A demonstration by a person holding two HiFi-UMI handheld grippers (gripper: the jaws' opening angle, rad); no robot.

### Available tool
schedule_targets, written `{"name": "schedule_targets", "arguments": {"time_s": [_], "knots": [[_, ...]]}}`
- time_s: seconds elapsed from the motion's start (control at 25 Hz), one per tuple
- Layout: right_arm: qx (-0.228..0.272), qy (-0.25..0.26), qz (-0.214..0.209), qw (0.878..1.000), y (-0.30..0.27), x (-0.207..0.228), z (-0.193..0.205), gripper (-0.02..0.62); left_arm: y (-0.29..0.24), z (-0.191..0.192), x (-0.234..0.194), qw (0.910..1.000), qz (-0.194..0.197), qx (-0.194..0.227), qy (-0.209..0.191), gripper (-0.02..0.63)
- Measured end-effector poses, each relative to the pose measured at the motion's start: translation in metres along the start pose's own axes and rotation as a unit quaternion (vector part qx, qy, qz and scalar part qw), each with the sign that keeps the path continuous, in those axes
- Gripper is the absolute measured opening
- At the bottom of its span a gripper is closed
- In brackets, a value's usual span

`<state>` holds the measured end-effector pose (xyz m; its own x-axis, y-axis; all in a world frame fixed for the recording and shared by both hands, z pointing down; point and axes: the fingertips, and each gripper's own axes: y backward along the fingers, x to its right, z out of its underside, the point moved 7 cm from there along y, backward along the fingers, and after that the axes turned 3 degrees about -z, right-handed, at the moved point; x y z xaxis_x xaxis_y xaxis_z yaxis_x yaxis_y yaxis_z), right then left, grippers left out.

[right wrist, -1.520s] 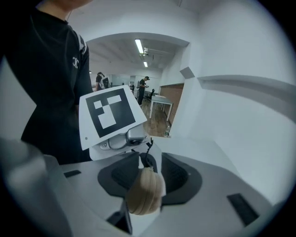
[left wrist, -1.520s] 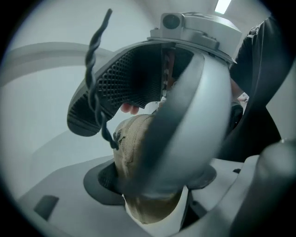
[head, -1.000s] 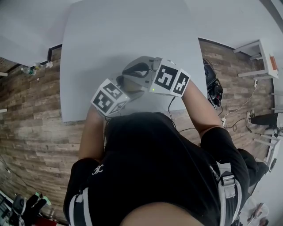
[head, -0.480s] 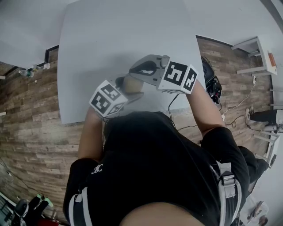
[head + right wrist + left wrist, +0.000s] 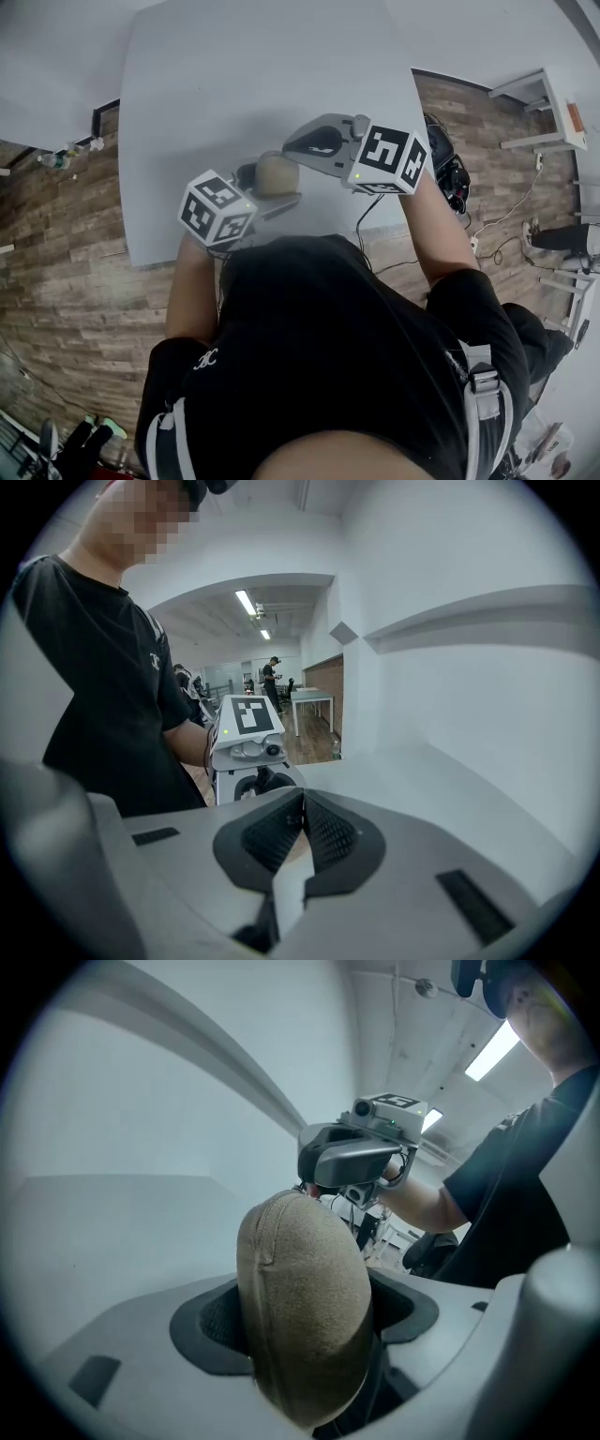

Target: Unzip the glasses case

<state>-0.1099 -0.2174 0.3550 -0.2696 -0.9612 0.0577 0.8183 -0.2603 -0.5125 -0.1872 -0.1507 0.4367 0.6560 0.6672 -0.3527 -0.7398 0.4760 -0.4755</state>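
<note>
Shifted toward two o'clock, the clenched right tongs are held beside the glasses case, itself grasped by the left tongs over the desk at six o'clock; unzipping is judged under way, with further pulling along the zip required.

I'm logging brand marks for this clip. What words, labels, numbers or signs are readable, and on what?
No readable words or numbers anywhere.
The emblem on the black shirt: too small to read.
The left cube and right cube: black-and-white marker patterns, no text.
The glasses case: no print visible.
</note>
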Motion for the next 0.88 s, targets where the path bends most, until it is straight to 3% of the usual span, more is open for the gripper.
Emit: {"name": "schedule_targets", "arguments": {"time_s": [0.2,0.44,0.6,0.88], "knots": [[0.015,-0.011,-0.004,1.000,0.008,0.002,0.001,0.017,0.011,-0.004,-0.004,0.9990,-0.011,0.043,0.010,0.359],[0.017,-0.011,-0.005,1.000,0.013,0.003,0.003,0.017,0.014,-0.008,-0.007,0.9957,0.012,0.077,0.048,0.359],[0.017,-0.005,-0.009,1.000,0.012,0.000,0.002,0.017,0.019,-0.005,-0.007,0.9892,0.043,0.113,0.082,0.359],[0.023,-0.011,0.002,1.000,0.011,-0.001,-0.001,0.016,0.025,-0.006,-0.011,0.9767,0.048,0.164,0.130,0.356]]}}
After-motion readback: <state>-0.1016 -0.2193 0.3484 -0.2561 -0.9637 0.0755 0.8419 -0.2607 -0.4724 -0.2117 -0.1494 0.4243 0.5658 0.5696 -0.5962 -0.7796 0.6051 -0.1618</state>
